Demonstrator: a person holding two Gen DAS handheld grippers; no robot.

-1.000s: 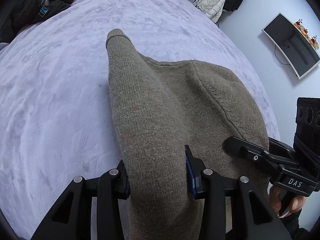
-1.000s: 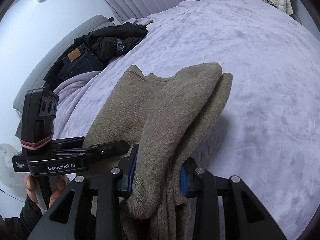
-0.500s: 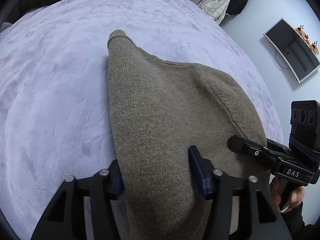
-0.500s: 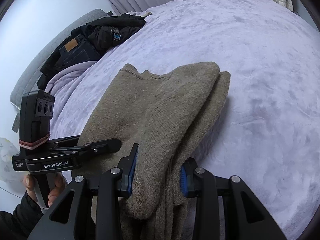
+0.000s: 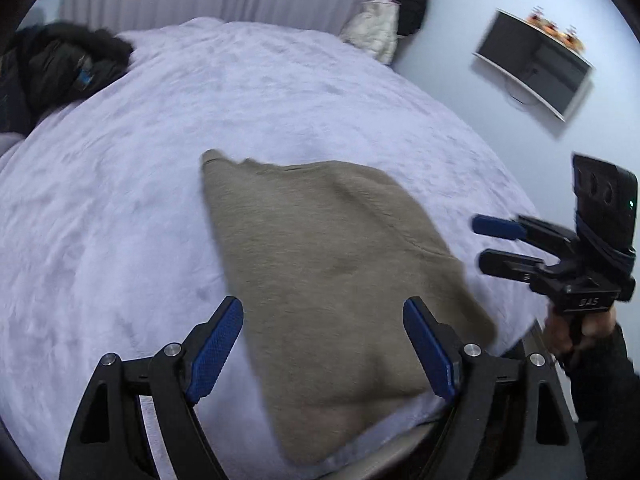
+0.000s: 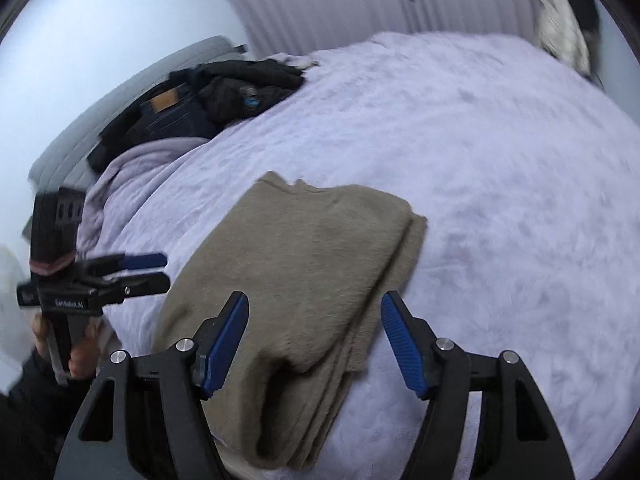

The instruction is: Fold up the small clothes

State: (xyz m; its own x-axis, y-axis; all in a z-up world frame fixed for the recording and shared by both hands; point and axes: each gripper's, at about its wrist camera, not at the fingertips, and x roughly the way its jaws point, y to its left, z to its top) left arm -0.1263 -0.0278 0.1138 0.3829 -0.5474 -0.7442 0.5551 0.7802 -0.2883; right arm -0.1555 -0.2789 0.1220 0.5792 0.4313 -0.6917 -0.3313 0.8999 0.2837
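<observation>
bed (image 5: 120, 208): lavender cover | sweater (image 5: 332, 264): one, olive knit, folded, lying flat at the near edge | right wrist only: jeans (image 6: 168, 116) | left wrist only: monitor (image 5: 532, 76) | left gripper (image 5: 324, 340), right gripper (image 6: 316, 336): two, both spread, holding nothing

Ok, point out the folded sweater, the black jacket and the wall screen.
folded sweater (image 6: 304, 264), right wrist view, middle of its top layer.
black jacket (image 6: 244, 84), right wrist view, crumpled body near the head of the bed.
wall screen (image 5: 532, 66), left wrist view, centre of the dark panel.
</observation>
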